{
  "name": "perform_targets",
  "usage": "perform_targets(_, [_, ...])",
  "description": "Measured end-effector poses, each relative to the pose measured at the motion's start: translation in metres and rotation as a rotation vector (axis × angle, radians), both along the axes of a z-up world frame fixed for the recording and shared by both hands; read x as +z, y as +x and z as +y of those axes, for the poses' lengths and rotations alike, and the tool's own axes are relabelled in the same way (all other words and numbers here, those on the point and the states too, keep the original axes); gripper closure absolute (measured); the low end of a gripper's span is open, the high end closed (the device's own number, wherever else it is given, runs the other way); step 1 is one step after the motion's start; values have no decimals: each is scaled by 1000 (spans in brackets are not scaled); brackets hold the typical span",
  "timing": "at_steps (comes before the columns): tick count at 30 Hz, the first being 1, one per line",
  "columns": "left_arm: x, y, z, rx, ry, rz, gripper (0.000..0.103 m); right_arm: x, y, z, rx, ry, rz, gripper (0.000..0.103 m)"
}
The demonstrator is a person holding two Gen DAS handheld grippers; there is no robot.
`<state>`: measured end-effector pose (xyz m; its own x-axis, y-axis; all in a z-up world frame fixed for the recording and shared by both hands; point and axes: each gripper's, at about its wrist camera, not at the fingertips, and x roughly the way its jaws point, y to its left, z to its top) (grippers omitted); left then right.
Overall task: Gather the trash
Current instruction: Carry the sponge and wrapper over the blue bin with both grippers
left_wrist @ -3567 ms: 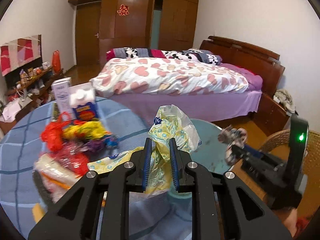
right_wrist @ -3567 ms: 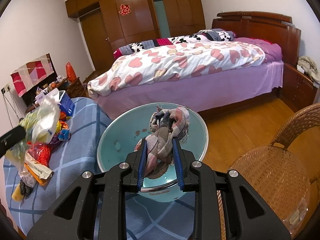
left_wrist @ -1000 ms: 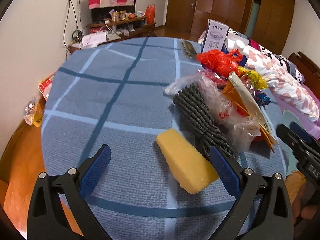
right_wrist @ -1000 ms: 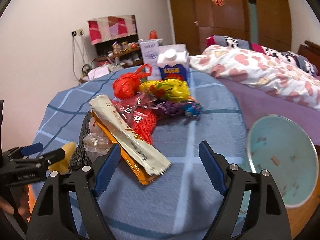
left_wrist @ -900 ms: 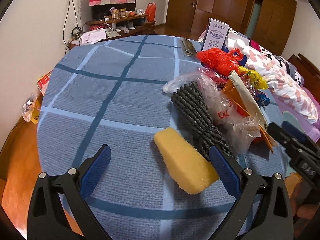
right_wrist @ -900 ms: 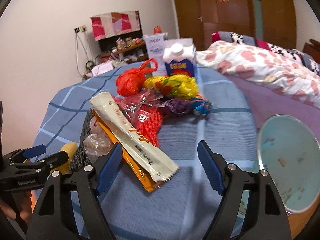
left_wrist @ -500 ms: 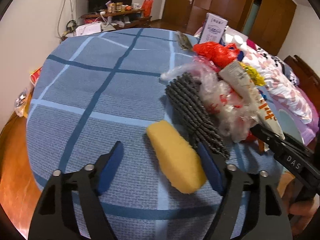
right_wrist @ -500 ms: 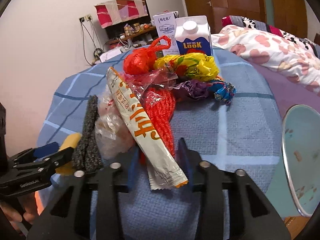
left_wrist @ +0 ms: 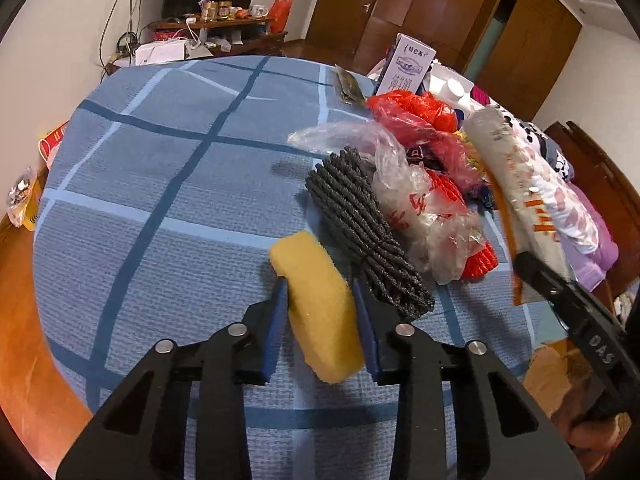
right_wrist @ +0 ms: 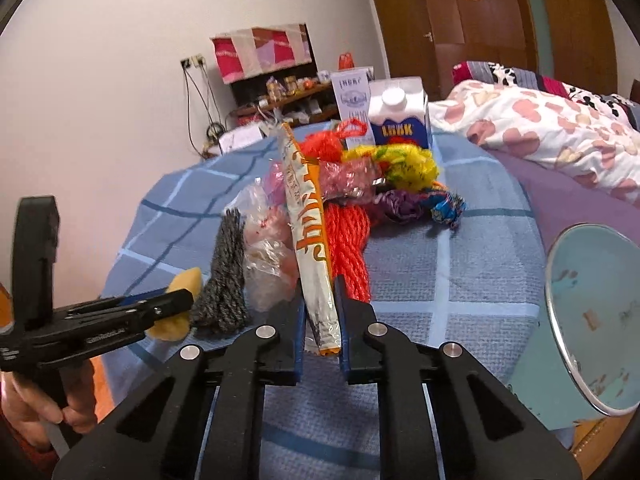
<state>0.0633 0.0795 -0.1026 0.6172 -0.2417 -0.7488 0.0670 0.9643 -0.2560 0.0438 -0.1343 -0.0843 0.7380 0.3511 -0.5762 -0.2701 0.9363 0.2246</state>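
Two grabs just landed at once, pretty much. Biggest thing in view is the bench, round with a blue checked cloth, filling the middle of both frames, with the bed behind it at the right of the right wrist view. The pale bin sits at that view's right edge, just off the bench and well apart from the pile.

The trash pile runs from the centre up to the upper right of the left wrist view: clear plastic bags, red bags, a grey ribbed roll, a milk carton at the back.

The left gripper was wide open a second ago, and its fingers have just been closing; now the blue pads press both sides of the yellow sponge at lower centre, which looks like it's resting on the cloth.

The right gripper has likewise just been closing, nearly all the way, on the near end of the long white-and-orange wrapper. The wrapper stands steeply up the middle of its frame, seemingly lifted off the heap.

So I'd say both pieces are secured and the carry to the bin comes next.
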Motion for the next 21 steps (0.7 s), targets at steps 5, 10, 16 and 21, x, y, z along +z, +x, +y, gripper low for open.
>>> perform_targets(5, [8, -4, 3, 0, 13, -25, 75, 14, -16, -12, -29, 40, -57, 90])
perform_targets(10, [25, -9, 7, 15, 37, -80, 75, 19, -26, -27, -101, 33, -88, 90])
perform_targets(16, [43, -14, 0, -5, 65, -143, 75, 19, -38, -61, -224, 56, -83, 90])
perform_targets(21, [53, -13, -20, -51, 60, -164, 75, 20, -50, -84, -307, 54, -97, 90])
